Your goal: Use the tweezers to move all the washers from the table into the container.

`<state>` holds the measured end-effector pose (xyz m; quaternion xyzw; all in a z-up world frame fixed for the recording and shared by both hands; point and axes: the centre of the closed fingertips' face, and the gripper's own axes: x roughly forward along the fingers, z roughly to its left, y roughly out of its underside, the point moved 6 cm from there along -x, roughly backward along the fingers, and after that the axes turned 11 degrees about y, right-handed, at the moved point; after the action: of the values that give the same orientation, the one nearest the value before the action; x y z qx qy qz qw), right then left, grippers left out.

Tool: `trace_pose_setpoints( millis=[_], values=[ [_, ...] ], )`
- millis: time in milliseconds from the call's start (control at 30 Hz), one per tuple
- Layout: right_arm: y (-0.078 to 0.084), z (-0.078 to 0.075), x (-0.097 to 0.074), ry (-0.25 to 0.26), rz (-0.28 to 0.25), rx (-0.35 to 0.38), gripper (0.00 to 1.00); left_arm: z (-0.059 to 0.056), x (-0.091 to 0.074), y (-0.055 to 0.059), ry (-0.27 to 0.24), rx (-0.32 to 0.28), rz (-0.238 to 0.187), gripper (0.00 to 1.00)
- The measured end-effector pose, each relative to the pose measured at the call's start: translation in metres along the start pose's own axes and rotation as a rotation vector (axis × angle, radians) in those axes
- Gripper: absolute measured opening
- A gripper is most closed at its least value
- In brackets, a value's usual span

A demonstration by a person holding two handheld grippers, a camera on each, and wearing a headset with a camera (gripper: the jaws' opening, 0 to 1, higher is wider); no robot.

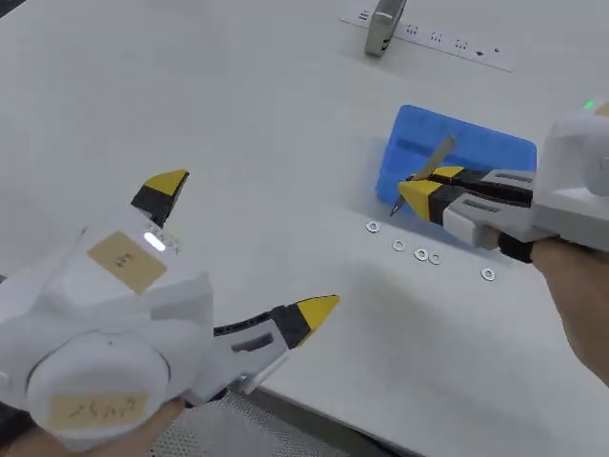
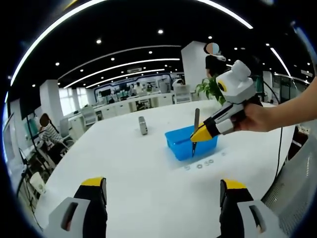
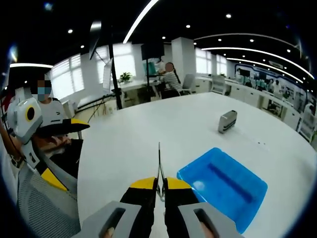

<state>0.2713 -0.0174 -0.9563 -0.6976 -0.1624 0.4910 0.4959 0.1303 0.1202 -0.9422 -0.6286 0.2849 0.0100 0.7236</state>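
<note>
Your right gripper (image 1: 415, 193) has its jaws pressed together on the tweezers (image 1: 435, 155). It pinches them partway along, so the upper end slants back over the blue container (image 1: 495, 148). The tip points down at the table (image 1: 238, 114), just beside the container's near left corner. In the right gripper view the tweezers (image 3: 160, 161) rise straight from between the closed jaws, with the container (image 3: 233, 196) lying to their right. Five washers (image 1: 421, 253) lie in a loose row on the table along the container's near side. The leftmost washer sits near the tweezers' tip; whether the tip touches the table cannot be told. Your left gripper (image 1: 243, 246) is held low over the near edge of the table, well apart from the washers, with its jaws spread wide. In the left gripper view the right gripper (image 2: 200, 133) hangs just above the washers (image 2: 199, 165), in front of the container (image 2: 178, 145). A small metal device (image 1: 383, 27) stands on the far part of the table.
</note>
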Motion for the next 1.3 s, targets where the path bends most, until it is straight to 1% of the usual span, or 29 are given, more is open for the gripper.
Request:
trace_pose_setpoints(
  millis=[33,67,100,133,200,267,367,433,500,667,733,833,900,967,1033,1067,1133,1167,1267,1300],
  values=[
    [0.002,-0.001,0.002,-0.003,0.003,0.009,0.02,0.0,0.0,0.001,0.001,-0.005,0.002,0.97],
    [0.003,-0.001,0.004,-0.004,0.002,0.011,0.02,0.001,0.001,0.002,0.002,-0.007,0.011,0.96],
    [0.004,-0.001,0.007,-0.003,0.005,0.013,0.02,0.0,0.001,0.004,0.005,-0.004,0.03,0.96],
    [0.005,-0.001,0.008,-0.001,0.006,0.012,0.02,0.0,0.002,0.004,0.006,-0.001,0.035,0.96],
    [0.008,-0.003,0.013,0.004,0.008,0.014,0.02,-0.001,0.002,0.004,0.014,0.002,0.034,0.96],
    [0.01,-0.005,0.016,0.008,0.008,0.033,0.03,-0.001,0.003,0.005,0.018,0.003,0.04,0.96],
    [0.014,-0.005,0.019,0.009,0.011,0.047,0.02,-0.001,0.003,0.006,0.015,0.006,0.049,0.97],
    [0.015,-0.004,0.021,0.013,0.009,0.041,0.03,-0.001,0.003,0.006,0.017,-0.001,0.048,0.97],
    [0.016,-0.004,0.023,0.016,0.011,0.039,0.03,-0.001,0.004,0.007,0.02,-0.002,0.056,0.97],
    [0.02,-0.004,0.03,0.019,0.027,0.024,0.03,-0.001,0.004,0.009,0.022,-0.002,0.067,0.97],
    [0.021,-0.004,0.03,0.018,0.031,0.019,0.02,0.0,0.004,0.009,0.02,-0.004,0.07,0.97],
    [0.022,-0.004,0.03,0.013,0.039,0.036,0.01,0.0,0.004,0.009,0.018,-0.004,0.073,0.96],
    [0.022,-0.004,0.03,0.016,0.042,0.027,0.01,0.0,0.004,0.009,0.019,-0.003,0.075,0.96],
    [0.023,-0.003,0.028,0.013,0.053,0.023,0.01,-0.001,0.005,0.01,0.021,-0.001,0.079,0.96],
    [0.024,-0.003,0.026,0.01,0.076,0.014,0.01,-0.001,0.005,0.01,0.021,0.0,0.084,0.96],
    [0.023,-0.002,0.024,0.006,0.095,0.003,0.01,-0.001,0.005,0.01,0.021,0.001,0.085,0.96],
    [0.02,0.0,0.019,-0.004,0.104,-0.03,0.01,-0.001,0.005,0.01,0.021,0.001,0.088,0.96],
    [0.02,0.001,0.015,-0.015,0.139,-0.043,0.01,-0.001,0.005,0.01,0.021,0.001,0.088,0.96],
    [0.02,0.002,0.01,-0.021,0.162,-0.092,0.01,-0.001,0.005,0.011,0.021,0.004,0.096,0.95],
    [0.023,0.004,0.008,-0.036,0.202,-0.096,0.01,-0.002,0.005,0.011,0.021,0.005,0.097,0.95]
  ],
)
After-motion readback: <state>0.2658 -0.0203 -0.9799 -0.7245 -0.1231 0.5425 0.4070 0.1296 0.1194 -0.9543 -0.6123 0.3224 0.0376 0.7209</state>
